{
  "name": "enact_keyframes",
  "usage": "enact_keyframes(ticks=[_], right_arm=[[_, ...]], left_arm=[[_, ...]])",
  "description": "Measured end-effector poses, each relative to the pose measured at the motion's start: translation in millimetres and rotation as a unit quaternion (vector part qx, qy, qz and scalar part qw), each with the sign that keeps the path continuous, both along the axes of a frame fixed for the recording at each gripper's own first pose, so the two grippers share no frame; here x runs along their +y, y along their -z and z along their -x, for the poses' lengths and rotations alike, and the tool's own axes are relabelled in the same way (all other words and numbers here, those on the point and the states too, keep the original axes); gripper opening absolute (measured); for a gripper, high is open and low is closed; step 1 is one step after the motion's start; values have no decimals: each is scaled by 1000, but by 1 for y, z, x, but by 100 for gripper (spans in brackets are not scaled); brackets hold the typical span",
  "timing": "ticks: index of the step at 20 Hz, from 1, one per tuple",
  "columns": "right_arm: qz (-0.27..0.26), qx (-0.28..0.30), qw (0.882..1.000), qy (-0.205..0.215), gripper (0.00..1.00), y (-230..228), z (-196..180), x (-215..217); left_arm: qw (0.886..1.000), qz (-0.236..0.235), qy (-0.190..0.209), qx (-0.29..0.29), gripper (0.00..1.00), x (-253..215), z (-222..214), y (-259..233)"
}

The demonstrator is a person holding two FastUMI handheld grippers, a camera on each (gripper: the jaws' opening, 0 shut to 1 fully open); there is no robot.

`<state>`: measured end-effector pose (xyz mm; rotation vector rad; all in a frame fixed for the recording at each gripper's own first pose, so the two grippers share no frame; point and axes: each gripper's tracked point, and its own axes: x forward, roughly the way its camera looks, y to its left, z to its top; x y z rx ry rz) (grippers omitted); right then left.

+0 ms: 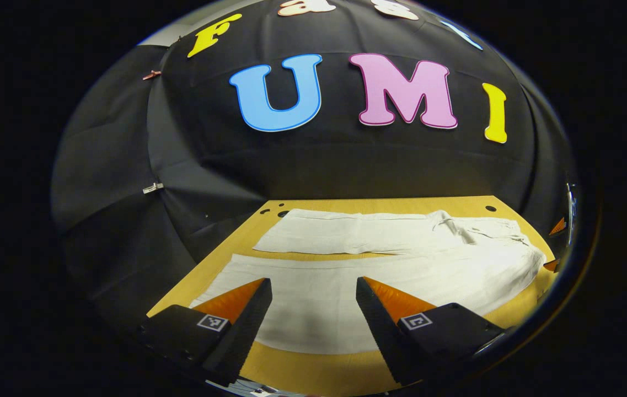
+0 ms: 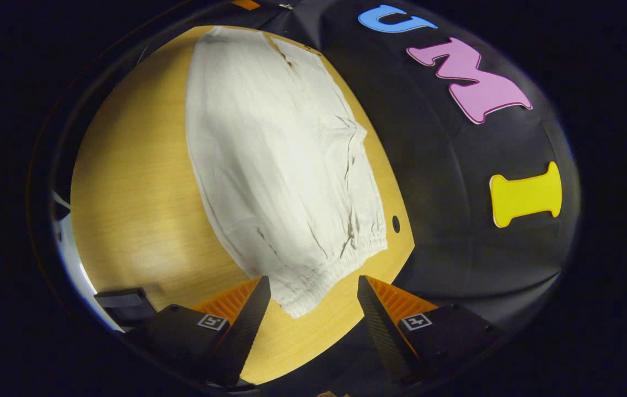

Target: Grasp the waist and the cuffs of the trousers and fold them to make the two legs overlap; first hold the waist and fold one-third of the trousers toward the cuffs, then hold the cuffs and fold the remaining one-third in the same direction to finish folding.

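Note:
White trousers (image 1: pixel 379 259) lie flat on the wooden table (image 1: pixel 319 375), legs apart and running left, waist at the right. My left gripper (image 1: pixel 313 289) is open, hovering over the near leg close to its cuff end. In the right gripper view the trousers (image 2: pixel 274 160) stretch away from the elastic waist (image 2: pixel 335 264) at the near end. My right gripper (image 2: pixel 313 286) is open just above the waist's near corner, with the cloth edge between its fingers but not pinched.
The black booth wall (image 1: pixel 346 165) rises right behind the table's far edge. Small holes (image 2: pixel 395 223) mark the tabletop near the waist. A dark object (image 2: pixel 126 303) sits at the table's near left edge in the right gripper view. Bare wood (image 2: pixel 137 187) lies beside the trousers.

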<state>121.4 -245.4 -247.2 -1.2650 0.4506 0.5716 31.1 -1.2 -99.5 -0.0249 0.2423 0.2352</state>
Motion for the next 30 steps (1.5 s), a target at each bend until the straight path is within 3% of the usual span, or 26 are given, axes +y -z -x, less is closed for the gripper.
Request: enact_keyframes(ticks=[6,8,13,16,17,19,26,30], right_arm=[[50,7,999,-7,99,30,-21,-28],[48,-3,999,-3,92,30,-30,-26],[57,-2,998,11,89,34,-47,-25],[76,7,997,1,68,41,-48,-24],[88,1,996,-1,54,42,-51,-25],[101,2,995,-4,42,46,-51,-27],[103,46,994,13,22,52,-52,-25],[103,74,992,8,10,50,-49,-23]], left_arm=[[1000,-27,-1,10,98,-6,-5,-2],[999,-42,7,9,98,-13,-8,-5],[1000,-13,14,23,98,-32,-12,3],[999,-22,7,28,98,-25,-11,5],[999,-25,2,31,98,-21,-9,7],[999,-24,-6,42,98,-14,-3,16],[990,-72,-7,120,98,45,26,77],[968,-167,-7,187,97,132,44,118]])
